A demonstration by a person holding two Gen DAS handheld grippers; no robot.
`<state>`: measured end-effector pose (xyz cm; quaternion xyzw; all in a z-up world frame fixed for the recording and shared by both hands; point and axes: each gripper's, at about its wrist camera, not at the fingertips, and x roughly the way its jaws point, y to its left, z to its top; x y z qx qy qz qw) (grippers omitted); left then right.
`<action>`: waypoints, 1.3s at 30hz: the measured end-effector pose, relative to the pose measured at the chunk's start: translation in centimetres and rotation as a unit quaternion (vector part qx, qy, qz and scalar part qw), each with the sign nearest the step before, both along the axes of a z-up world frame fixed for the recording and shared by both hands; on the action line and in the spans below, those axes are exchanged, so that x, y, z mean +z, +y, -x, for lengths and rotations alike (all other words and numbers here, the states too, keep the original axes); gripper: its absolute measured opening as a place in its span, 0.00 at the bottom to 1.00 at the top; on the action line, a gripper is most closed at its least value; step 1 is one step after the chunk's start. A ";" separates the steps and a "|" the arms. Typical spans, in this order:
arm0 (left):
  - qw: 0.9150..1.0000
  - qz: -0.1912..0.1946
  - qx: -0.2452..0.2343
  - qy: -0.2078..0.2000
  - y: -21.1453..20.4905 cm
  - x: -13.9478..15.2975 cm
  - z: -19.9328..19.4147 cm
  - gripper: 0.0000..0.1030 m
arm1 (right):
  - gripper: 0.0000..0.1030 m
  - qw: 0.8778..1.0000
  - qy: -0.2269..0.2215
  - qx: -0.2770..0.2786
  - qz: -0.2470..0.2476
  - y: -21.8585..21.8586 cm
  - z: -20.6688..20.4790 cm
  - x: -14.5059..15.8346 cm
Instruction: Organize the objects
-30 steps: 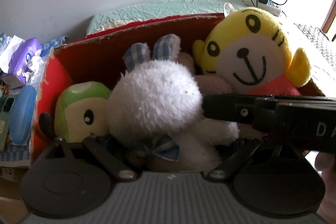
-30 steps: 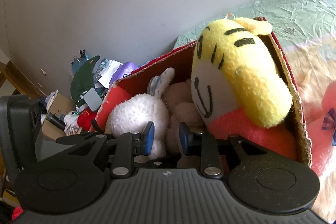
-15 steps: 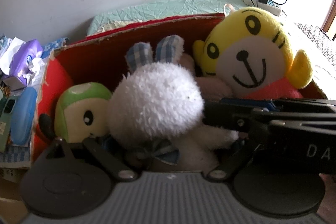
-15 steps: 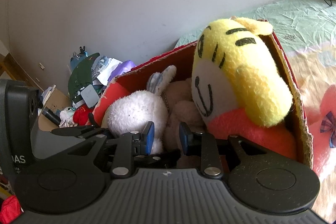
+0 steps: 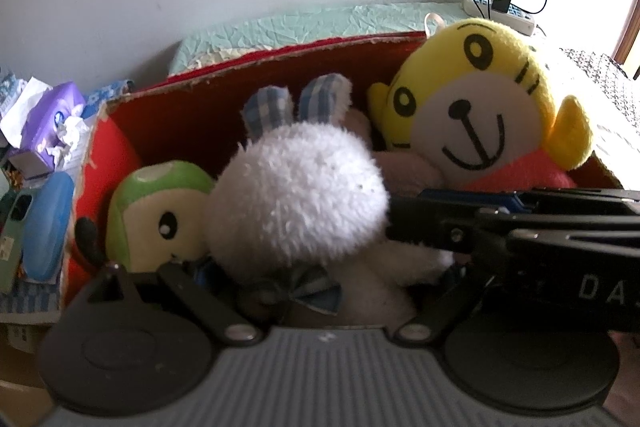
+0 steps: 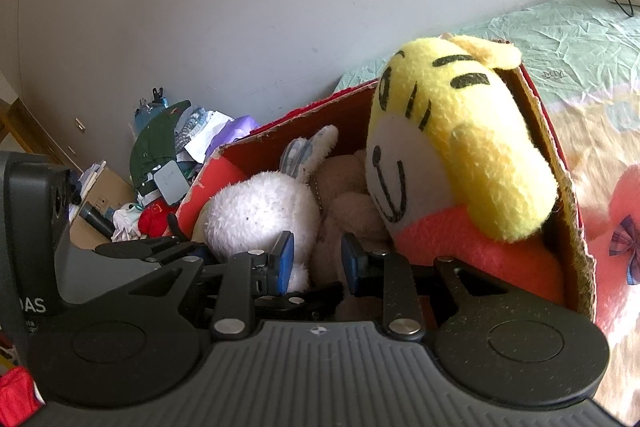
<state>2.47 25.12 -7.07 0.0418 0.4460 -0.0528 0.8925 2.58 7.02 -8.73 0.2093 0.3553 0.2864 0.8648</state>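
1. At the far left, beside the red cardboard box, a purple tissue pack and a blue case lay among clutter.
2. Inside the box's left end sat a green-capped plush, touching the white rabbit plush next to it.
3. The rabbit, with blue checked ears and a checked bow, filled the middle of the box, facing away from the left wrist camera.
4. The left gripper hung over the box with its jaws spread wide around the rabbit's body; whether they pressed on it could not be told, as the fingertips were hidden.
5. The right gripper reached in from the right, its jaws a narrow gap apart with nothing clearly clamped; its blue pads sat just beside the rabbit and a beige plush.
6. A yellow tiger plush in a red top leaned in the box's right end, rising above the rim.
7. Behind, a green bedsheet carried a power strip.
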 end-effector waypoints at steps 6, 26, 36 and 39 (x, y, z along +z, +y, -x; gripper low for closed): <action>1.000 0.000 0.000 -0.004 0.1 0.3 -0.2 0.92 | 0.26 1.000 0.001 0.000 0.000 0.1 0.0 -0.1; 0.999 -0.016 0.042 -0.024 -0.9 2.5 1.8 0.94 | 0.36 1.000 -0.001 -0.010 -0.015 -3.1 1.7 1.3; 0.997 -0.032 0.053 -0.036 -2.3 3.5 3.2 0.96 | 0.36 1.000 -0.010 0.008 -0.024 -4.0 2.2 1.6; 0.997 -0.032 0.060 -0.034 -2.5 3.6 3.5 0.96 | 0.36 0.999 -0.011 0.015 -0.027 -4.1 2.1 1.6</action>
